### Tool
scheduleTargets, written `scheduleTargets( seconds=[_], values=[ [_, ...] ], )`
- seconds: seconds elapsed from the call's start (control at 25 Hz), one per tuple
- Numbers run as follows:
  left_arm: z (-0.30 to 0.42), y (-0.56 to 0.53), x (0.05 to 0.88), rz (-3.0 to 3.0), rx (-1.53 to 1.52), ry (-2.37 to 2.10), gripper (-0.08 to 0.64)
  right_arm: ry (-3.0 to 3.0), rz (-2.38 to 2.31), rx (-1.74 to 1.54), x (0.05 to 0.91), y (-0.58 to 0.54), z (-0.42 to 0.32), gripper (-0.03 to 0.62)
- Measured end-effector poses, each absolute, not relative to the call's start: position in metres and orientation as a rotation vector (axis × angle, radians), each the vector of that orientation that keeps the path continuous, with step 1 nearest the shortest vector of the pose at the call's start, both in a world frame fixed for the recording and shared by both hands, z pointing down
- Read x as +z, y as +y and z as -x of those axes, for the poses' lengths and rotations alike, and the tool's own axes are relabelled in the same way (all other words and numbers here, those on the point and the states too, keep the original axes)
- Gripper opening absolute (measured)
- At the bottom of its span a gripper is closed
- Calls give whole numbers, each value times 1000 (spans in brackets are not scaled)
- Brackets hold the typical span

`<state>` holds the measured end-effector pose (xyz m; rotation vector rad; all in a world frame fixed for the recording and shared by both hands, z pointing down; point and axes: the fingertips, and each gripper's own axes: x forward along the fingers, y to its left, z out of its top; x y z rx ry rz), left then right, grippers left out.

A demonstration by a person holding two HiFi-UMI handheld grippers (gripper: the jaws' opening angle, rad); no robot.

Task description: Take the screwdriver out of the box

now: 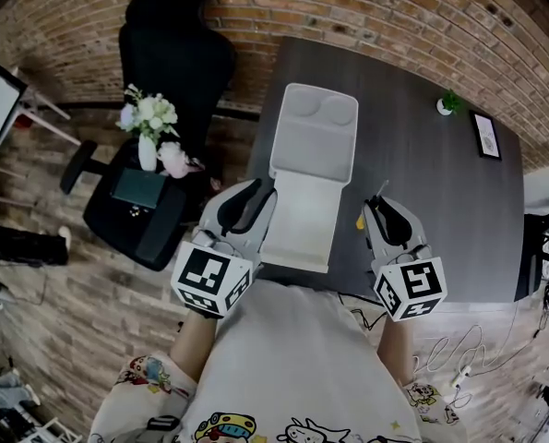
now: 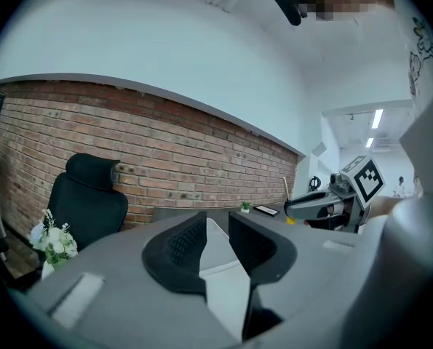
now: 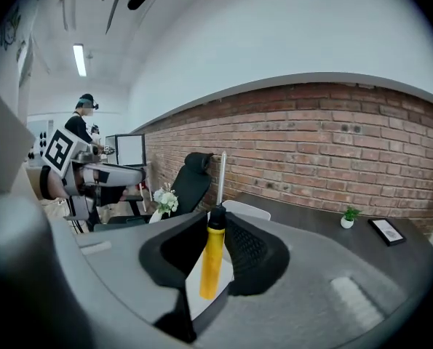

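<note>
A brick wall (image 1: 394, 7) is running behind the scene and a wood-plank floor (image 1: 53, 275) is spreading below it. At the left of the head view, a black office chair (image 1: 177, 58) is carrying a vase of flowers (image 1: 149, 118) on its seat. Just right of that, the left tool (image 2: 216, 227) is hovering at the near left edge of the white box (image 1: 311, 146). Its jaws are standing apart and pinching nothing, with the box showing through the gap. The box is lying open on the dark tabletop (image 1: 422, 183), lid thrown back toward the wall, and nothing is showing inside it. To its right, the right tool (image 3: 217, 227) is clenching the screwdriver (image 3: 212, 257) by its yellow handle. The metal shaft is pointing up past the jaws, clear of the box and just beside its right edge. Farther right, a small potted plant (image 1: 447, 102) and a dark picture frame (image 1: 485, 135) are sitting near the tabletop's far corner. The lift-out itself is looking done. The next move is probably calling for carrying the screwdriver over bare tabletop to the right, lowering it flat, and only then letting the jaws go.
</note>
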<state>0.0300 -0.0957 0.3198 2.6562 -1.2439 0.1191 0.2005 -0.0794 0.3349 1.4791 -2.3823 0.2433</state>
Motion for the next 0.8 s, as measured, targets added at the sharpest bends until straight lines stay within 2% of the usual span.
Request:
scheduleTargets(
  seconds=[0.8],
  values=[
    [-41, -96, 300, -2693, 78, -1238, 14, -2470, -1535, 289, 320, -73, -213, 77]
  ],
)
